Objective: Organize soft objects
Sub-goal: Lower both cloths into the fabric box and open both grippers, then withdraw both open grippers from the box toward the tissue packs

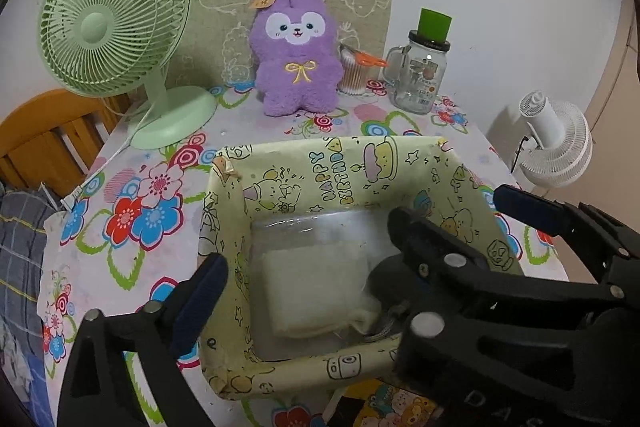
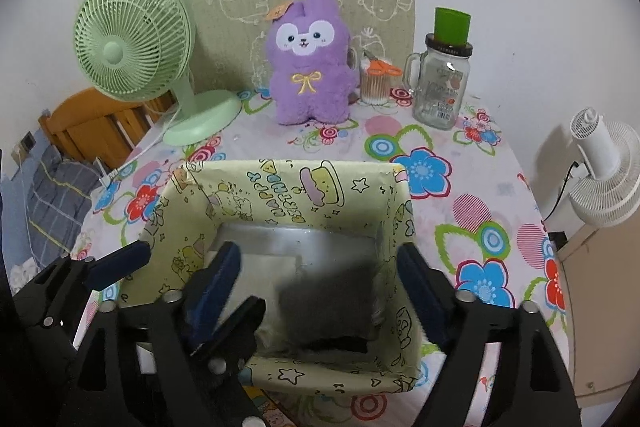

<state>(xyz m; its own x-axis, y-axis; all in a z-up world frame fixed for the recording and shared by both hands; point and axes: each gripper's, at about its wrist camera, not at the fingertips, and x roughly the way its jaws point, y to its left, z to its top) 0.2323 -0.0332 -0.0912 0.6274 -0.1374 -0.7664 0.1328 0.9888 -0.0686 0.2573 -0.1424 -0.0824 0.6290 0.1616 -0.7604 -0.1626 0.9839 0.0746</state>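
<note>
A yellow "Happy Birthday" box (image 1: 280,183) (image 2: 280,195) stands on the flowered table. Inside it lie a cream folded cloth (image 1: 316,291) (image 2: 272,267) and a dark grey soft item (image 2: 328,307) (image 1: 384,279). A purple plush rabbit (image 1: 296,55) (image 2: 312,63) sits upright at the back. My left gripper (image 1: 360,235) is open over the box; its left finger is outside the box's left wall. My right gripper (image 2: 320,267) is open, its fingers either side of the grey item. The right gripper's finger (image 1: 424,243) also shows in the left wrist view.
A green desk fan (image 1: 116,27) (image 2: 136,47) stands back left. A glass mug jar with a green cap (image 1: 424,67) (image 2: 444,75) and a cup of swabs with orange scissors (image 1: 356,71) (image 2: 376,79) stand back right. A white fan (image 1: 556,143) (image 2: 604,171) is beyond the table's right edge.
</note>
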